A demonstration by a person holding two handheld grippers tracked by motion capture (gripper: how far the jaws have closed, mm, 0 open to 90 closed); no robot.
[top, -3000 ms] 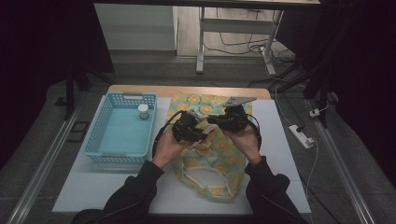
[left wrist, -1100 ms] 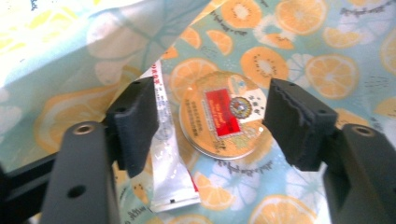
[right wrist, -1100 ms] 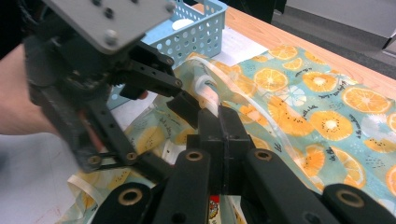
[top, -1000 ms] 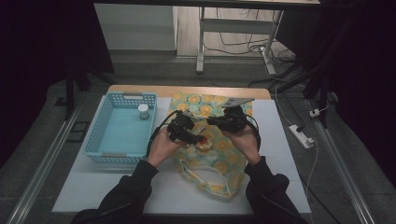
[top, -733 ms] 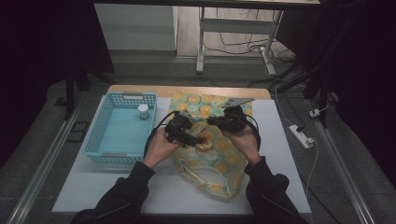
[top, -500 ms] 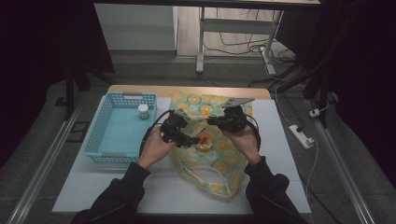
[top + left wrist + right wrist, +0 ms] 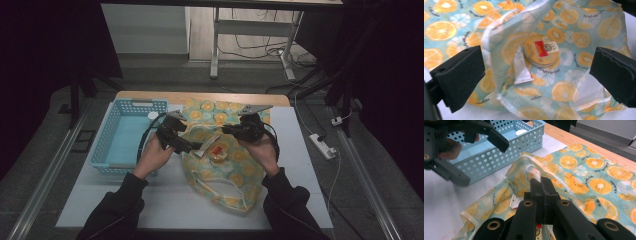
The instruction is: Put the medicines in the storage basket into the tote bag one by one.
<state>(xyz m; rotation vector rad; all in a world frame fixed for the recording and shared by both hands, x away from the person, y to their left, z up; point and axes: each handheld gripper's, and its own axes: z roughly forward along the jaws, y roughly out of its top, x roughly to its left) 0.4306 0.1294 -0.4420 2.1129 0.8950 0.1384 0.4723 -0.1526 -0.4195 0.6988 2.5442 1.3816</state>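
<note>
the bag (image 7: pixel 225 165) lies on the table (image 7: pixel 305 165), right of the basket (image 7: pixel 122 137). in the bag's open mouth a round tin (image 7: pixel 541 50) lies beside a small tube (image 7: pixel 521 67). a jar (image 7: pixel 152 115) stands in the basket's far corner.

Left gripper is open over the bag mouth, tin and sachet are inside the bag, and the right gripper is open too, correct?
Not quite: the right gripper is shut, pinching the bag edge, as the right gripper view shows. The rest holds: the left gripper is open over the mouth, with the tin and sachet inside.
</note>
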